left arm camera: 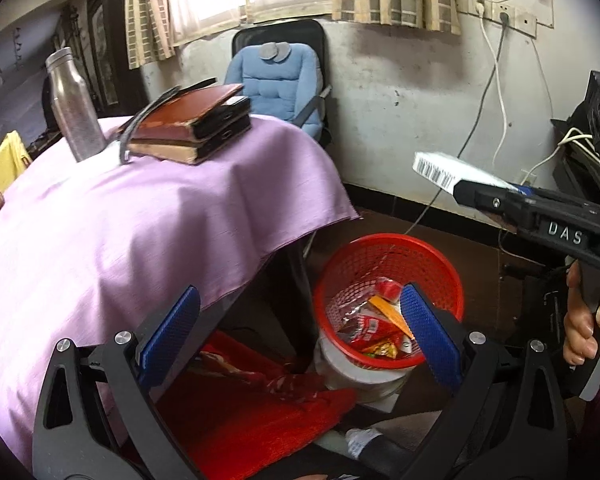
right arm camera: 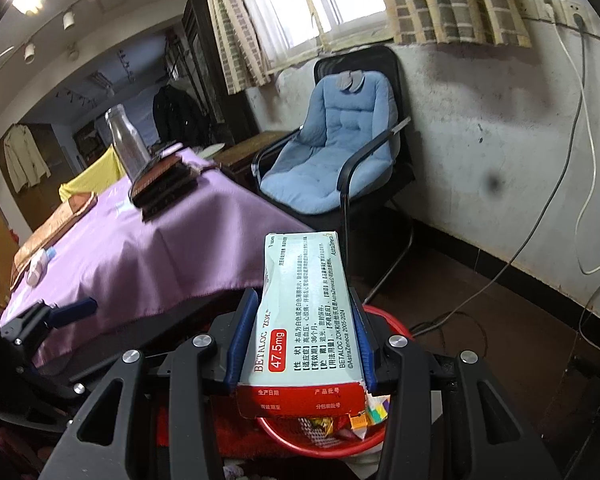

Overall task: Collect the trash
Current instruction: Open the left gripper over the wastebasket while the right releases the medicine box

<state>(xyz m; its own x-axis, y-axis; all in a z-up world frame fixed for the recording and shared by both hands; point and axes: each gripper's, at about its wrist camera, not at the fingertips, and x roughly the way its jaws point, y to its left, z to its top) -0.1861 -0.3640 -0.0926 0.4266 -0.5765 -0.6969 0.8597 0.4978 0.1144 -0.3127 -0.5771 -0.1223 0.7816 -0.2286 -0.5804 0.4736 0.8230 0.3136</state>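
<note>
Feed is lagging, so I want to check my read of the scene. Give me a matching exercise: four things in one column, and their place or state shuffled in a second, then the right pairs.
Things:
1. medicine box
2. red basket
3. metal bottle
4. left gripper

Place or state:
A. standing upright on the purple tablecloth
B. jaws wide apart, nothing between them
C. on the floor beside the table, with wrappers inside
D. clamped between the fingers of the right gripper

Pairs: 1-D, 2-C, 3-A, 4-B
</note>
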